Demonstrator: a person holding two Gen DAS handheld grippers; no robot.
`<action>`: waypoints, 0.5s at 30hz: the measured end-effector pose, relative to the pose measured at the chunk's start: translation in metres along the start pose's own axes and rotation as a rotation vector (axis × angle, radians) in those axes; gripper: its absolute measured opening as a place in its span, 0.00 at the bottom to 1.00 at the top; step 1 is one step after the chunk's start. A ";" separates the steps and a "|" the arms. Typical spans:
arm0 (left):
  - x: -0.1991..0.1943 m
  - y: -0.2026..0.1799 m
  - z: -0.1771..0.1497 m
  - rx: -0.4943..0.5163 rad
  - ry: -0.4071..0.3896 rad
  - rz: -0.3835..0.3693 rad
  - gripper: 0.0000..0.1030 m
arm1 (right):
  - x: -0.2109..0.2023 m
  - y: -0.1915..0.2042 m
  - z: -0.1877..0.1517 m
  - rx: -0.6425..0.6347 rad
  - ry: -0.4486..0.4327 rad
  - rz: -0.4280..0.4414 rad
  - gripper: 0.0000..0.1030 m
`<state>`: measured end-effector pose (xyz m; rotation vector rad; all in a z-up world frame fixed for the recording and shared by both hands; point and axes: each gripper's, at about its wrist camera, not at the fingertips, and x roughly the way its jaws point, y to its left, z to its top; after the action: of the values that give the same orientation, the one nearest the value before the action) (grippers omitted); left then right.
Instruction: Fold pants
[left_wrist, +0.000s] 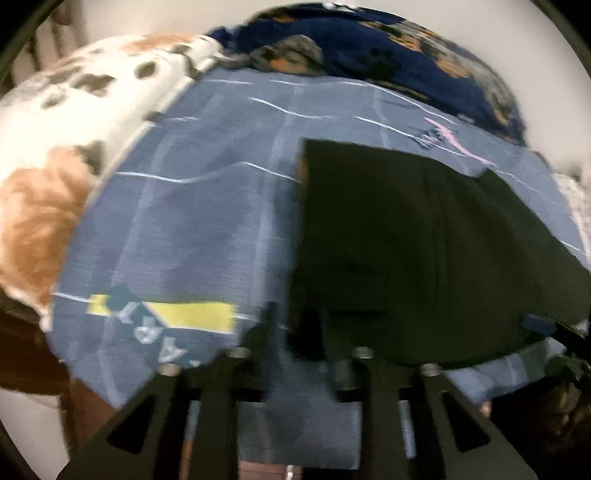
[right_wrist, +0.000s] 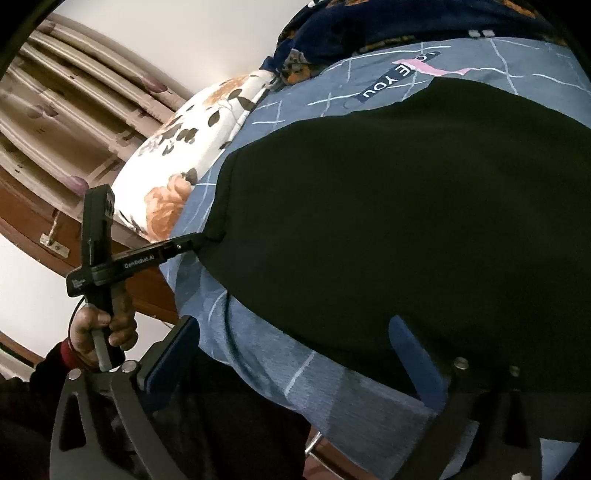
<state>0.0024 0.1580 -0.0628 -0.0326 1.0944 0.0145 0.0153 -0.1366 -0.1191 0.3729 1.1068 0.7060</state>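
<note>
On the bed: black pants (right_wrist: 388, 221) lie flat on a blue sheet (right_wrist: 258, 354).
Left gripper (right_wrist: 205, 242): its tip meets the pants' corner edge; whether it pinches the cloth, I cannot tell.
Right gripper (right_wrist: 295, 358): fingers spread wide, nothing between them.
Pants' long axis: cannot tell.
Right view only: a hand (right_wrist: 99, 332) on the left gripper's handle, curtains (right_wrist: 74, 110).
Left view: blurred.
</note>
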 end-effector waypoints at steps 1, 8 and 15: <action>-0.007 -0.001 0.002 0.001 -0.031 0.074 0.32 | 0.000 0.000 0.000 -0.006 0.000 0.000 1.00; -0.049 -0.038 0.021 0.036 -0.149 -0.132 0.33 | 0.001 -0.002 -0.001 -0.006 -0.014 0.024 1.00; 0.031 -0.069 0.003 -0.004 0.112 -0.287 0.31 | -0.004 -0.009 0.000 0.014 -0.007 0.066 0.99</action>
<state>0.0213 0.0893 -0.0871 -0.1955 1.1930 -0.2459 0.0175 -0.1463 -0.1214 0.4249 1.0969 0.7550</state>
